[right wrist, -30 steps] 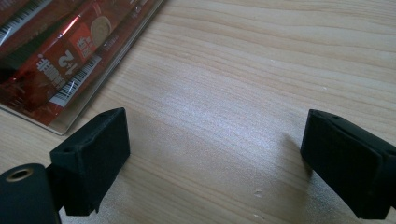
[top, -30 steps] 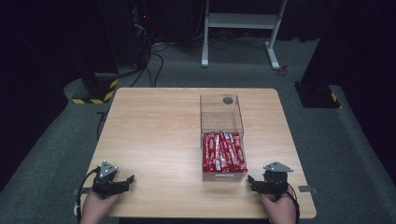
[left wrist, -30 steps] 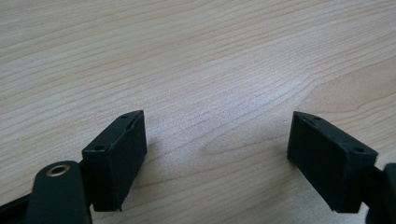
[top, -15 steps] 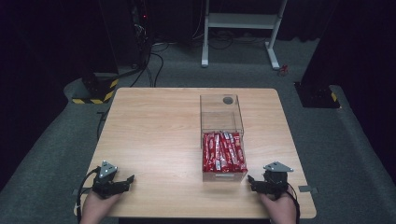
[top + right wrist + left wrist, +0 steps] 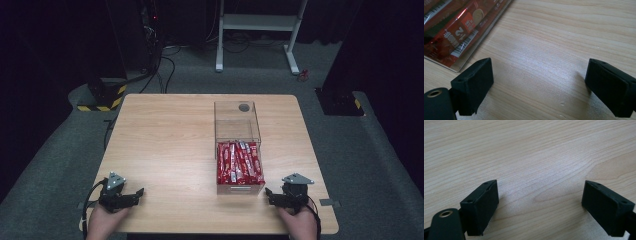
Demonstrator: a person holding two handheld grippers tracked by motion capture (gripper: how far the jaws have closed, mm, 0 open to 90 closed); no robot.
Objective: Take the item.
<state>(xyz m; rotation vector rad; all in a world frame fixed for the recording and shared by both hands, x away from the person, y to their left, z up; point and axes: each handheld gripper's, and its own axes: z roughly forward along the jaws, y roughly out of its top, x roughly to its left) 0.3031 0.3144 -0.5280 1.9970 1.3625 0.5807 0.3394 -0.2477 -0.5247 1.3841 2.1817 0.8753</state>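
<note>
Both claws, left [image 5: 135,192] and right [image 5: 270,194], rest wide apart (empty) at the table's [image 5: 165,140] near corners, seemingly ready beside the box [image 5: 238,150] of red packets [image 5: 238,162].

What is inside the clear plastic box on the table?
The near half of the clear plastic box holds red snack packets, lying packed side by side. The far half looks empty. What lies under the packets is covered and cannot be seen.
</note>
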